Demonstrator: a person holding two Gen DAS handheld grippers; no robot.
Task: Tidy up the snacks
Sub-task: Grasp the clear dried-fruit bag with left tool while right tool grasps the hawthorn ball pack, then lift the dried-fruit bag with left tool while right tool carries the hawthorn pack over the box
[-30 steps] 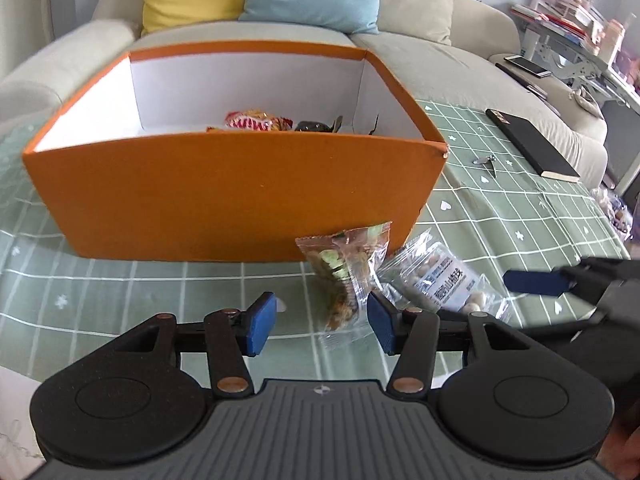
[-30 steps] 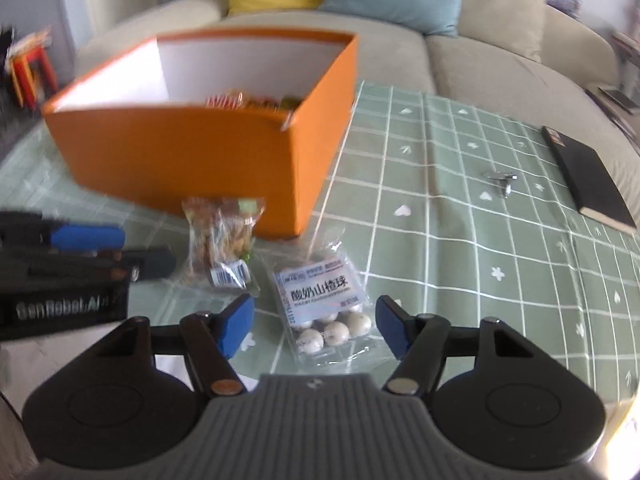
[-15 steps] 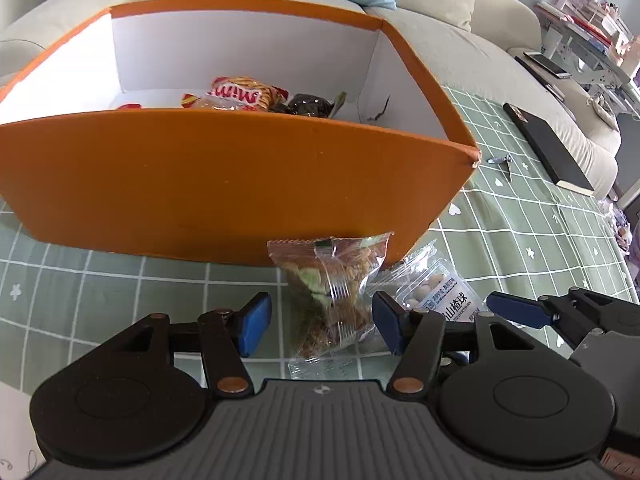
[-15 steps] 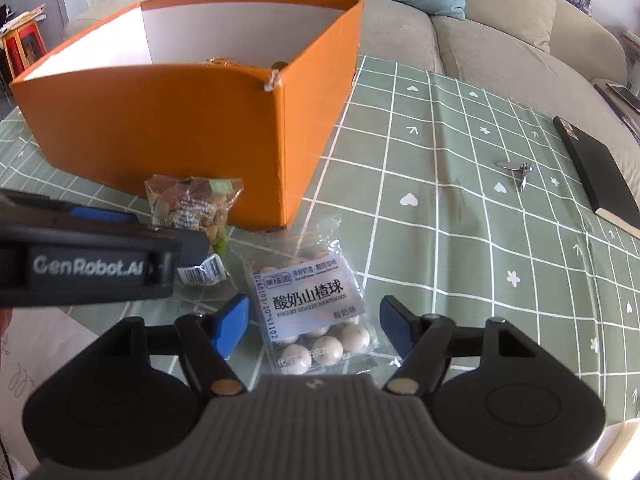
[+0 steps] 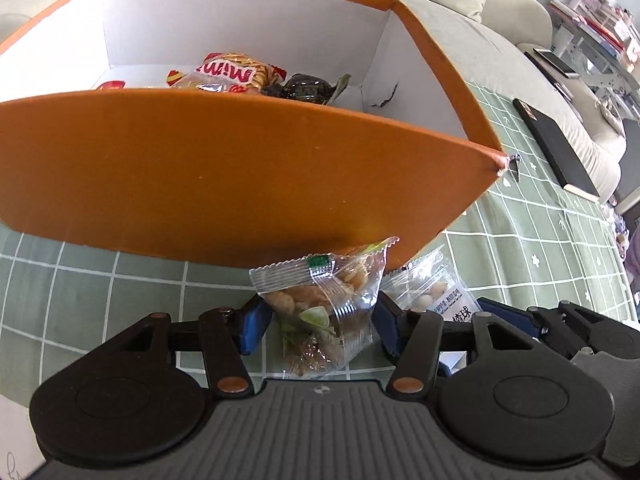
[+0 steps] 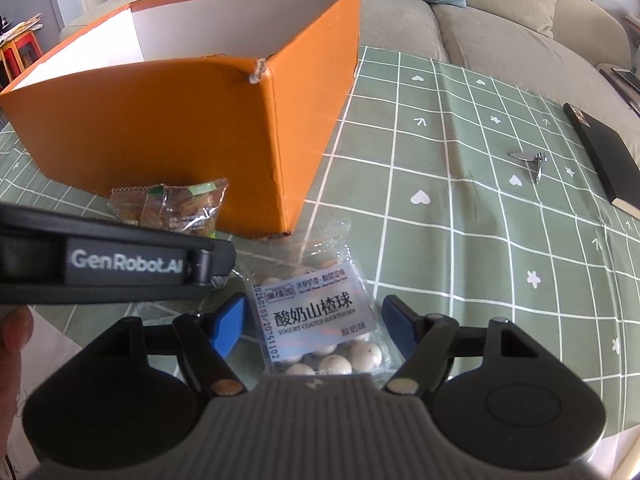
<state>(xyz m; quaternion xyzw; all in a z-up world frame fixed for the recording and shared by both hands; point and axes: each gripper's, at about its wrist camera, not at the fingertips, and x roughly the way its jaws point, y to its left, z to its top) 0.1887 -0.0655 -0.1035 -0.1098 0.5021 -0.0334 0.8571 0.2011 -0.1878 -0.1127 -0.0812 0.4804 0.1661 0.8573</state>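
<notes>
An orange box (image 5: 240, 168) with white inside walls stands on the green checked tablecloth (image 6: 480, 240) and holds several snack packets (image 5: 232, 74). My left gripper (image 5: 320, 326) is open with its blue pads on either side of a clear bag of mixed nuts (image 5: 324, 312), which lies in front of the box. My right gripper (image 6: 314, 324) is open around a clear bag of yogurt-coated hawthorn balls (image 6: 316, 316). The nut bag (image 6: 172, 210) and the box (image 6: 180, 120) also show in the right wrist view, partly behind the left gripper's body.
A black notebook (image 6: 604, 160) lies at the table's right edge, and a small metal nail clipper (image 6: 532, 160) lies left of it. A sofa with cushions (image 6: 500, 12) stands behind the table. White paper (image 5: 16, 440) lies at the near left.
Both grippers have moved forward and lower. The nut bag now lies deeper between the left pads, and the hawthorn bag deeper between the right pads. Both jaws remain open.
</notes>
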